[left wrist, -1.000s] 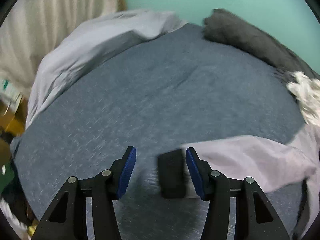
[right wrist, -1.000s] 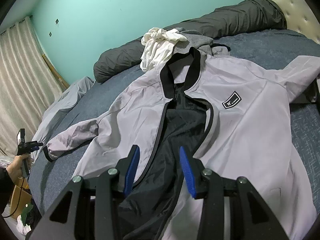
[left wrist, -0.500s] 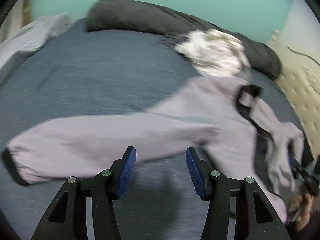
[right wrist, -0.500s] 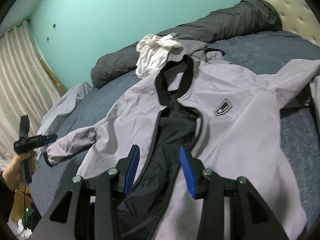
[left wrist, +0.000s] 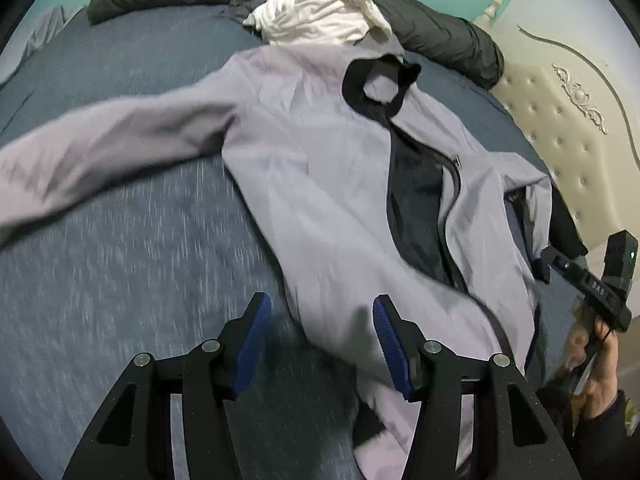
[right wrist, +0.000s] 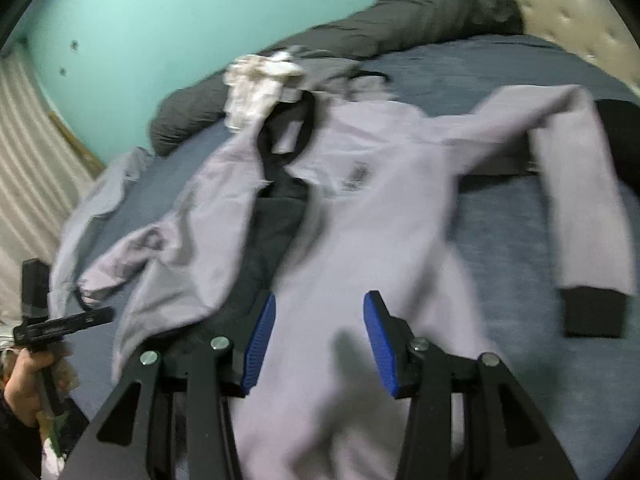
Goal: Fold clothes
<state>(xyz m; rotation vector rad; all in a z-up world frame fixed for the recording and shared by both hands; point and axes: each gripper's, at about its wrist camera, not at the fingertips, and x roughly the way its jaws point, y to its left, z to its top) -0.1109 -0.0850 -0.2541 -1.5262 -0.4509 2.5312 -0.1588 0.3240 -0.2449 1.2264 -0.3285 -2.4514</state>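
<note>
A light grey zip jacket point(left wrist: 320, 168) with black collar, lining and cuffs lies spread face up and half unzipped on a blue bed. It also shows in the right wrist view point(right wrist: 384, 200). My left gripper point(left wrist: 322, 336) is open and empty above the jacket's lower left hem. My right gripper point(right wrist: 318, 332) is open and empty above the jacket's right front panel. One sleeve point(left wrist: 100, 144) stretches out to the left; the other sleeve point(right wrist: 576, 208) bends down with its black cuff point(right wrist: 596, 312).
The blue bed cover point(left wrist: 120, 280) lies under everything. A white garment point(left wrist: 320, 16) and a dark grey duvet roll point(left wrist: 440, 32) lie at the far edge. A padded cream headboard point(left wrist: 560, 128) stands at the right. Curtains point(right wrist: 28, 168) hang at the left.
My left gripper has swung right from bare bed and the sleeve cuff to over the jacket's body. My right gripper has shifted right, from over the zip opening to the right panel.
</note>
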